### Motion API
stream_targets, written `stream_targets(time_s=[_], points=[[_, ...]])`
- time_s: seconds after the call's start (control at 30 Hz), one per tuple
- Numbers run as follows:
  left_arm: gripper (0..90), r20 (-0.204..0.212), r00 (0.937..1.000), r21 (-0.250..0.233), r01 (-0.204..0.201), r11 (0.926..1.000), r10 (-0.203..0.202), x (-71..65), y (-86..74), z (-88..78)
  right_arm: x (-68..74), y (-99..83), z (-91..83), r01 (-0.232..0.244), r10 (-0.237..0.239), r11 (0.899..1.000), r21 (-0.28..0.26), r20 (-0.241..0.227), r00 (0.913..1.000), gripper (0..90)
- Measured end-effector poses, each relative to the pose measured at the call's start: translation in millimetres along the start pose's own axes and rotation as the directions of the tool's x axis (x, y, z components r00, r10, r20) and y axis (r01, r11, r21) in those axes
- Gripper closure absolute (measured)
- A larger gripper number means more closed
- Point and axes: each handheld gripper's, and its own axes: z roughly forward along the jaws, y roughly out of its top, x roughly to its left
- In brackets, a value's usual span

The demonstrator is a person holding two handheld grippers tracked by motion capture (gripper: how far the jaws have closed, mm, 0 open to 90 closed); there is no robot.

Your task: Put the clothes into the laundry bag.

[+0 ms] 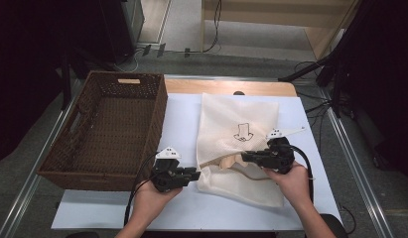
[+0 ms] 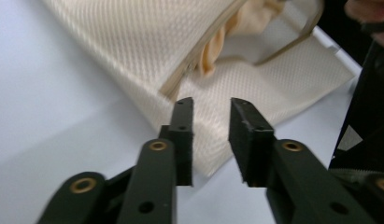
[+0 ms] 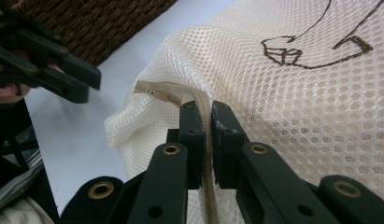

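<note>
High view: one mesh bag (image 1: 238, 134), one basket (image 1: 109, 129)

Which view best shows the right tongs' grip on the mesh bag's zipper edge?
The right gripper view: the right tongs pinch the zipper edge close up. The high view shows them small at the mesh bag; the left gripper view shows its gaping opening.

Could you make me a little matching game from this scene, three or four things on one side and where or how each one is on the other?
Things:
1. wicker basket
2. mesh bag
3. left gripper
4. right gripper

States:
A. jaws apart, nothing between them
B. lies on the white table, zip partly open
C. pinches the bag's zip edge
D. stands at the table's left, nothing in it

Pairs: 1-D, 2-B, 3-A, 4-C
</note>
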Motion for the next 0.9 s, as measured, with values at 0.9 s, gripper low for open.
stream_targets(time_s=[0.9], points=[[41.6, 0.132, 0.9867, 0.098, -0.109, 0.9893, 0.095, -24.8, 27.3, 58.3, -0.7, 0.5, -1.4, 0.002, -0.002, 1.0, -0.002, 0.004, 1.0, 84.2]])
